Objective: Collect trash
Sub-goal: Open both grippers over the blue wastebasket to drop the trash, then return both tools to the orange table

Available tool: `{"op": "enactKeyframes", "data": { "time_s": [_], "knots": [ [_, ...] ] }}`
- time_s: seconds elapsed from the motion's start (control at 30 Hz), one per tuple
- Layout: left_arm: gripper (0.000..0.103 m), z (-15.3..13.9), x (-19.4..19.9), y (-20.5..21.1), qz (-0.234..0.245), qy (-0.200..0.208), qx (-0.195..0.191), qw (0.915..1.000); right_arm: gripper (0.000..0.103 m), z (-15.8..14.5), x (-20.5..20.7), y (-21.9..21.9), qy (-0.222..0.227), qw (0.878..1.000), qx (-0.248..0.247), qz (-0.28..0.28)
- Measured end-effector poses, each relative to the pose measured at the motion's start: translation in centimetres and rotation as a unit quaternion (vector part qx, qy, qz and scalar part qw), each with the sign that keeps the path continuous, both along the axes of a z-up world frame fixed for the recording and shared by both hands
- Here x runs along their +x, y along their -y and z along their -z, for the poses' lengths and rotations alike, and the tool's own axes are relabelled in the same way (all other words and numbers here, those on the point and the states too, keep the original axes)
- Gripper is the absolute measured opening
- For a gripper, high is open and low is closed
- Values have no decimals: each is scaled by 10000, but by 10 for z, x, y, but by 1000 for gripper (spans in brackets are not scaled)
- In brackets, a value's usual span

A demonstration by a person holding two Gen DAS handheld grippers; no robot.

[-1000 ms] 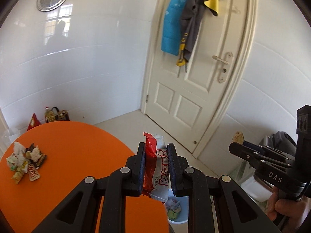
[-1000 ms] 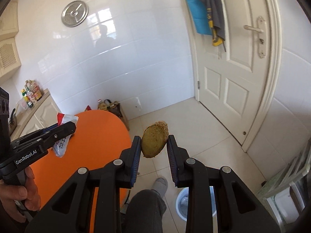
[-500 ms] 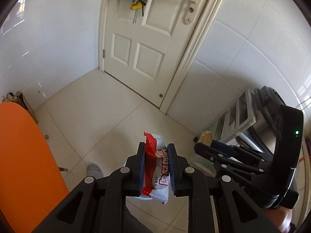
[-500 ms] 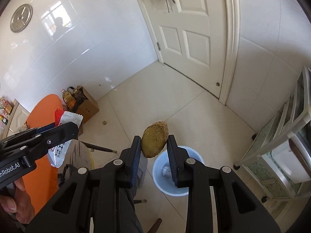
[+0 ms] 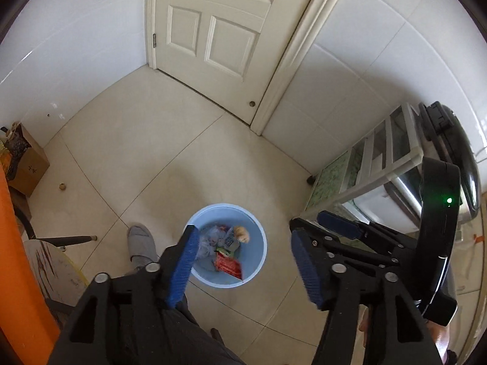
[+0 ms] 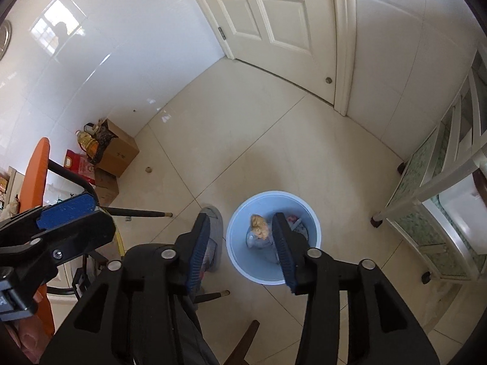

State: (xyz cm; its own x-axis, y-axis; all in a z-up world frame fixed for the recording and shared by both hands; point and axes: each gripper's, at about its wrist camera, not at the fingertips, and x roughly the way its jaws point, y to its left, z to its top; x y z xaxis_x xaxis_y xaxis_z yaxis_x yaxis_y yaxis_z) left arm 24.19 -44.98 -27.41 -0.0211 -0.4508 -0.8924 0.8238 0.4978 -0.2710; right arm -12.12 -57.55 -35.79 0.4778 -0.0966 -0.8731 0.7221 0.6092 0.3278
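Note:
A light blue bin (image 5: 261, 237) stands on the tiled floor below both grippers. In it lie a red and white snack wrapper (image 5: 227, 264), a brown kiwi-like fruit scrap (image 5: 241, 233) and other crumpled wrappers. My left gripper (image 5: 243, 261) hangs above the bin with its jaws opening and nothing between them. In the right wrist view the bin (image 6: 307, 213) and the brown scrap (image 6: 259, 224) show between the jaws of my right gripper (image 6: 242, 251), which is also opening and holds nothing. The right gripper appears at the right of the left wrist view (image 5: 313, 228).
A grey slipper (image 5: 140, 243) on the person's foot stands beside the bin. The orange table (image 5: 18, 258) edge and chair legs are at the left. A cardboard box (image 6: 120, 149) with bottles sits by the wall. A white rack (image 5: 380, 164) stands at the right, a shut white door (image 5: 213, 30) behind.
Both grippers swung down over the bin and opened. The wrapper left the left gripper and the brown scrap left the right one; both now lie in the bin.

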Motion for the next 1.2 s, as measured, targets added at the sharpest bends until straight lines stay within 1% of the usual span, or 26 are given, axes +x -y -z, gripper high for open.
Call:
{"op": "enactKeyframes", "data": {
  "time_s": [0.03, 0.07, 0.1, 0.13, 0.17, 0.2, 0.27, 0.33, 0.4, 0.53, 0.73, 0.87, 1.1, 1.2],
  "knots": [
    [64, -1, 1, 1, -37, 14, 3, 10000, 52, 1, -3, -1, -1, 10000, 16, 30],
    [66, 0, 2, 1, -66, 44, 25, 10000, 58, 1, -4, -1, 1, 10000, 37, 42],
    [70, 0, 3, 2, -101, 97, 44, 9999, 68, 1, -4, -1, -14, 10000, 35, 62],
    [76, -3, 3, 2, -156, 189, 67, 9997, 76, -1, -5, -1, -41, 9999, -7, 107],
    [78, -4, 2, 2, -201, 269, 57, 9994, 94, -3, -5, -3, -50, 9998, -48, 165],
    [79, -8, 1, 1, -246, 362, 19, 9990, 103, -5, -6, -4, -26, 9997, -78, 225],
    [84, -16, -4, -3, -349, 610, -1, 9975, 103, -7, -8, -4, -47, 9996, -111, 271],
    [86, -25, -11, -10, -442, 885, -43, 9951, 103, -12, -5, -7, -103, 9995, -170, 261],
    [86, -34, -18, -16, -523, 978, -156, 9937, 103, -18, -3, -11, -63, 9994, -226, 238],
    [86, -54, -34, -43, -777, 1184, -384, 9892, 103, -39, 4, -23, 58, 9991, -393, 162],
    [87, -87, -52, -102, -1179, 1422, -734, 9800, 103, -84, 21, -45, 367, 9967, -724, -33],
    [94, -111, -61, -156, -1593, 1590, -1003, 9692, 103, -121, 39, -68, 634, 9925, -1014, -270],
    [94, -141, -82, -247, -2194, 1723, -1339, 9509, 103, -181, 75, -117, 1083, 9802, -1464, -774],
    [94, -154, -94, -291, -2504, 1777, -1477, 9402, 103, -202, 92, -139, 1253, 9734, -1613, -1035]
  ]
}}
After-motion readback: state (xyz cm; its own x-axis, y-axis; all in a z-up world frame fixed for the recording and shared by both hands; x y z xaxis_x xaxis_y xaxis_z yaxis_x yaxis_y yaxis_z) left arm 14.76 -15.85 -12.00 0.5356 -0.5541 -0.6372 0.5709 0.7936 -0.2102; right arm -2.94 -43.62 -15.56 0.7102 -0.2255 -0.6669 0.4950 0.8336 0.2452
